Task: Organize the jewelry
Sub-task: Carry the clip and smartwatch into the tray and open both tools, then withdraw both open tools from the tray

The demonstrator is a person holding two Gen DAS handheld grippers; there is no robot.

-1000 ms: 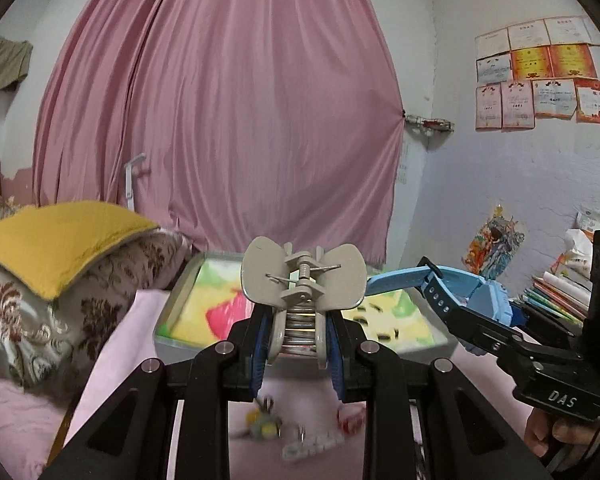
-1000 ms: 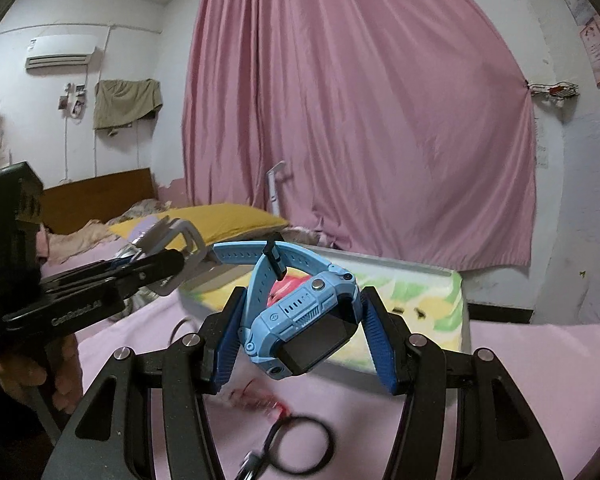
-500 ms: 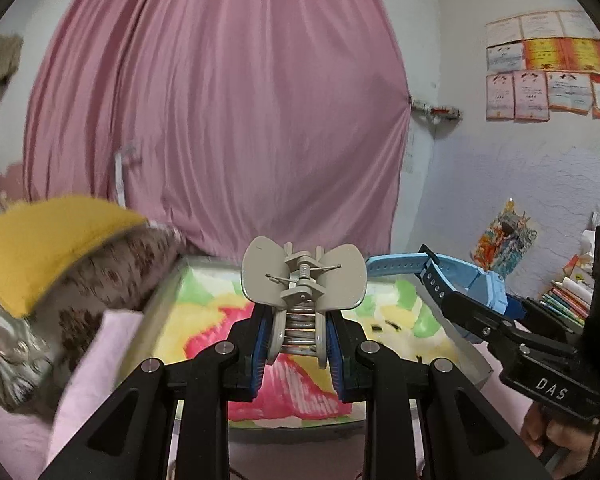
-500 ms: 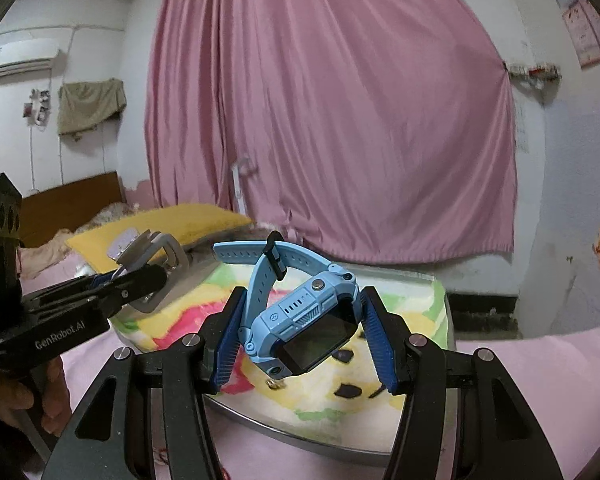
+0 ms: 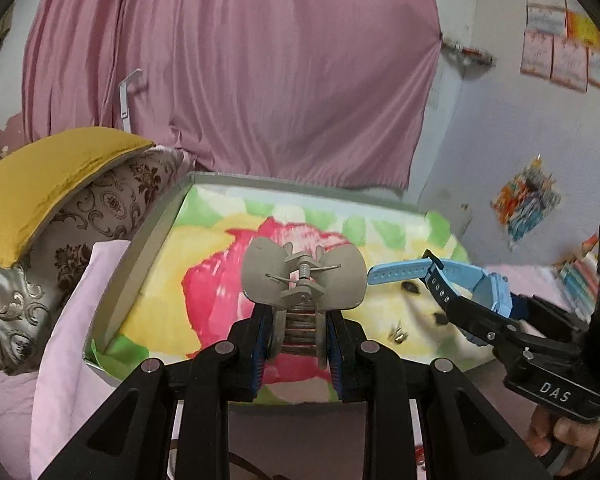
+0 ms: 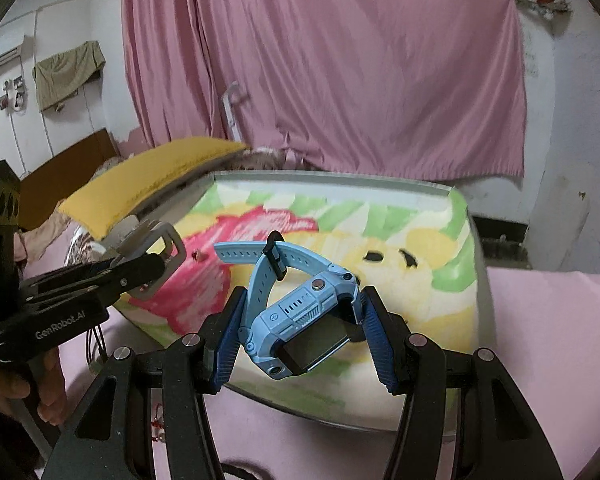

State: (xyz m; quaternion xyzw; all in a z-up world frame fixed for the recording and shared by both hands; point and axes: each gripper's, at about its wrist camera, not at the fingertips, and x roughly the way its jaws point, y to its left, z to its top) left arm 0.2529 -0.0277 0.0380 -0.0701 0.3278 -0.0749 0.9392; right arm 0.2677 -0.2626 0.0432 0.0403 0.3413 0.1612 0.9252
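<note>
My left gripper (image 5: 300, 340) is shut on a grey hair claw clip (image 5: 303, 280), its wings spread above the pads. In the right wrist view that same clip (image 6: 156, 240) shows at the left, over the tray's near left corner. My right gripper (image 6: 304, 332) is shut on a light blue kids' smartwatch (image 6: 300, 316), screen facing me, strap looped up. The watch (image 5: 460, 280) also appears at the right of the left wrist view. Both hang above a metal tray (image 5: 148, 240) lined with a colourful cartoon cloth. A small earring (image 5: 398, 334) lies on that cloth.
The tray (image 6: 476, 264) rests on a pink bedsheet (image 6: 548, 320). A yellow cushion (image 5: 48, 176) on a patterned pillow (image 5: 80, 248) lies left of it. A pink curtain (image 5: 236, 68) hangs behind. A black ring lies on the sheet at the bottom edge.
Both grippers have moved forward and tilted down, so the tray now fills the middle of each view. The loose jewelry on the sheet has slipped out of view. Both grips are unchanged.
</note>
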